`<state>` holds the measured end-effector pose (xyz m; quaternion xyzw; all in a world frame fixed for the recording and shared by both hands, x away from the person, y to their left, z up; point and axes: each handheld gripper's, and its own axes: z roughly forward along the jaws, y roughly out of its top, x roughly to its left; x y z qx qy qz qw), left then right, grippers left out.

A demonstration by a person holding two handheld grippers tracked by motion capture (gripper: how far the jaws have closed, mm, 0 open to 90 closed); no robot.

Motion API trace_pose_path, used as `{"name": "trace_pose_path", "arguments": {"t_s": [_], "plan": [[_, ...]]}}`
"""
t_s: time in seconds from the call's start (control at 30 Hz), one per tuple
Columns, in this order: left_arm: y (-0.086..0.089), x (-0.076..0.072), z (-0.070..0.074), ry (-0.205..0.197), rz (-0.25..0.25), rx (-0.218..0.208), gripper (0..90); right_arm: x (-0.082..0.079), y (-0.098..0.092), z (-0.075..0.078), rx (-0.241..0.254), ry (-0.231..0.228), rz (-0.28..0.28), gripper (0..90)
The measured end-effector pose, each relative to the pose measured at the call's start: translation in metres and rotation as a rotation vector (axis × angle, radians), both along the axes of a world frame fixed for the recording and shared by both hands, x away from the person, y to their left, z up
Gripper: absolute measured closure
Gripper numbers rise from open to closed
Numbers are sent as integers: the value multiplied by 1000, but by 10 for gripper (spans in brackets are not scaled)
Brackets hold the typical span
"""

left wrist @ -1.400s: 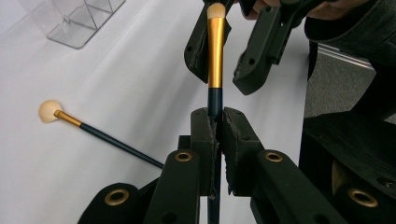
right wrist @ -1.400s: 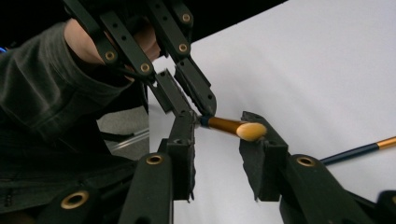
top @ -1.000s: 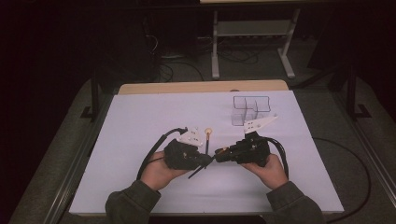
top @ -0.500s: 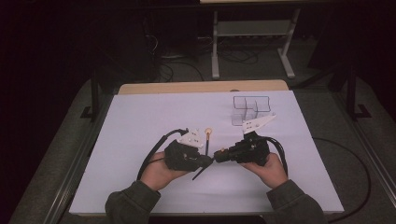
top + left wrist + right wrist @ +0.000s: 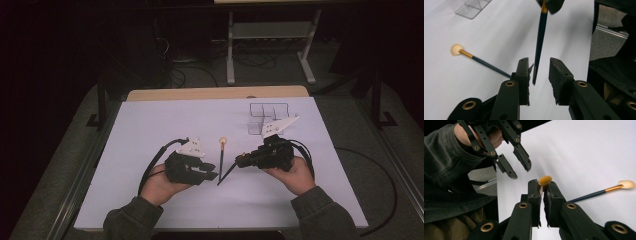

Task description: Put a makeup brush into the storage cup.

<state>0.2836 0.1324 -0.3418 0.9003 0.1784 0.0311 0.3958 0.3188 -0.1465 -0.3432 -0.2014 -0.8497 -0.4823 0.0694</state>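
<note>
Left hand-held gripper: jaws apart, gripping nothing; held brush's handle tip hangs between them.
Lying brush: flat on white surface, pale head far end, between both grippers.
Right hand-held gripper: clamped on held brush near its orange bristles.
Clear organizer: far right.

Both tongs are black, the left tongs and right tongs alike, with brass-ringed pivot holes, pale three-cornered top plates, trailing black cables; dark olive sleeves
</note>
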Motion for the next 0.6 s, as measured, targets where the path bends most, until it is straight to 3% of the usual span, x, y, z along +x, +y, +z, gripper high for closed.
{"name": "trace_pose_path", "arguments": {"t_s": [0.3,0.6], "plan": [[20,-2,-7,-6,48,-17,651,6,-8,12,-51,-32,-40,833],[38,-3,-13,-4,82,-6,631,12,-11,23,-95,-49,-55,834]]}}
